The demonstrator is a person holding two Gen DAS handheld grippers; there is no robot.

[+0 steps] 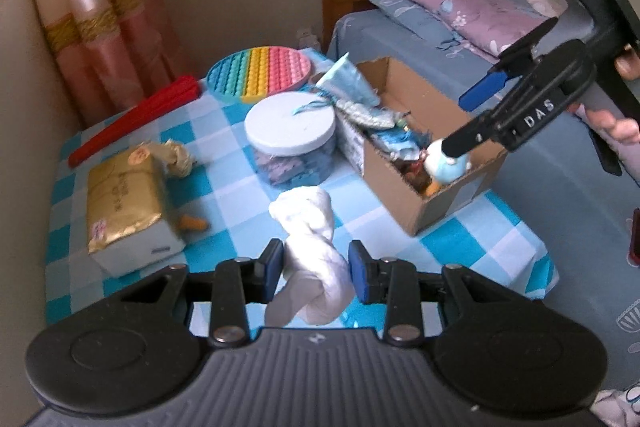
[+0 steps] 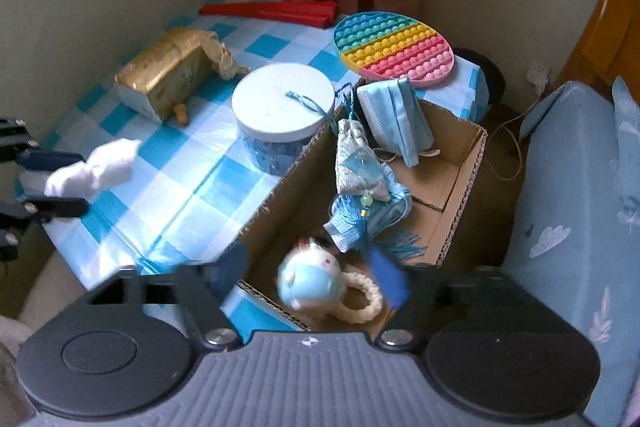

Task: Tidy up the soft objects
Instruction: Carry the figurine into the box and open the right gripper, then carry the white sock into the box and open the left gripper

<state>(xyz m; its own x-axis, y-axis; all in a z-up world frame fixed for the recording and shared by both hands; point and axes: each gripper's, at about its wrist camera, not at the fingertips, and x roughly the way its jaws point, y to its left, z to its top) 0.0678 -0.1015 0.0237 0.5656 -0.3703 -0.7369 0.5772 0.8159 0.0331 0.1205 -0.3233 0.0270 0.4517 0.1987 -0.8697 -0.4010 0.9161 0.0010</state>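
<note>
My left gripper (image 1: 316, 269) is shut on a twisted white cloth (image 1: 310, 247) and holds it above the checked table; the cloth also shows in the right wrist view (image 2: 94, 169). My right gripper (image 2: 312, 277) is open over the near end of the cardboard box (image 2: 460, 179), with a small blue and white plush toy (image 2: 312, 281) between its fingers, not clamped. In the left wrist view the right gripper (image 1: 466, 121) hangs over the box (image 1: 436, 199) just above the plush (image 1: 444, 165). The box holds blue face masks (image 2: 396, 115), a tasselled sachet (image 2: 356, 167) and a rope ring (image 2: 360, 301).
On the blue checked tablecloth (image 2: 168, 163) stand a white-lidded jar (image 2: 280, 107), a gold tissue pack (image 2: 164, 75), a rainbow pop-it mat (image 2: 394, 45) and a red folded fan (image 2: 272, 11). A small orange item (image 1: 194, 223) lies by the tissues. A bed (image 1: 560, 163) is to the right.
</note>
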